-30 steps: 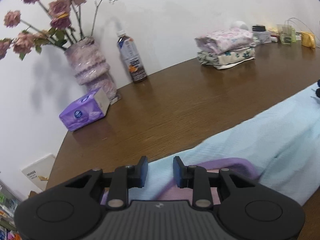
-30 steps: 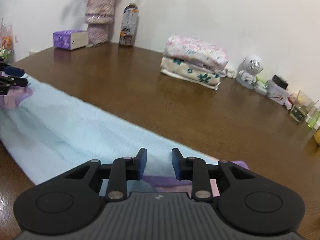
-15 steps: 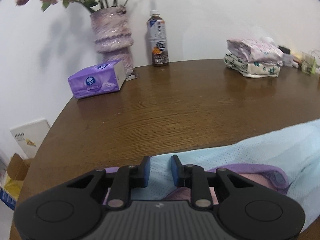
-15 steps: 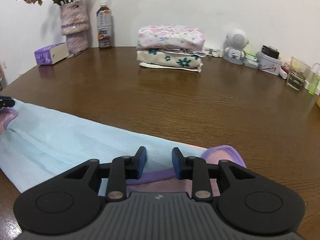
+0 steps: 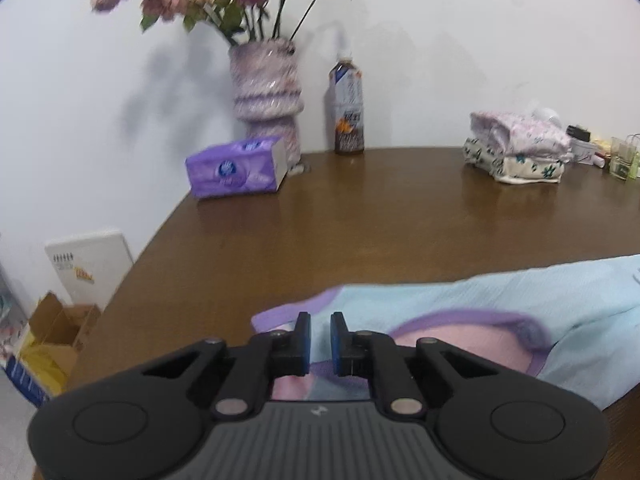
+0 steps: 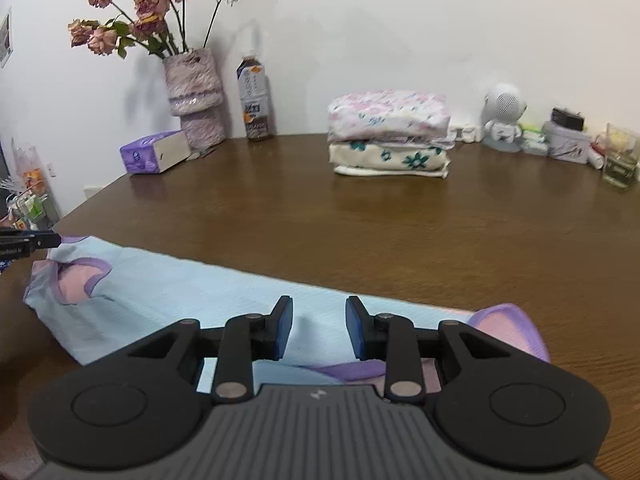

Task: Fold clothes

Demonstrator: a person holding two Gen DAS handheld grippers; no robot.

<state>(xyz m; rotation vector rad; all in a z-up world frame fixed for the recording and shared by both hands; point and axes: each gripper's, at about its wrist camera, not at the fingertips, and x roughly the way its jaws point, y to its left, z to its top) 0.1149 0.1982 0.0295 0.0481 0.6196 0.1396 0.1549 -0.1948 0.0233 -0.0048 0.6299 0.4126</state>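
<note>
One garment is what I'm working on: a pale blue top with lilac binding round its openings and a pink lining showing inside them, stretched in a long band across the near edge of the brown wooden table. Its left end lies under my left gripper, whose jaws are closing, only a narrow slit left between the blue pads, with the blue fabric and lilac edge showing in that slit; I cannot tell if the pads press on it yet. Its right end, with a lilac-rimmed opening, lies just beneath my right gripper, whose jaws stand partly apart over the cloth, gripping nothing I can see. Two folded floral garments sit stacked well apart near the wall.
</note>
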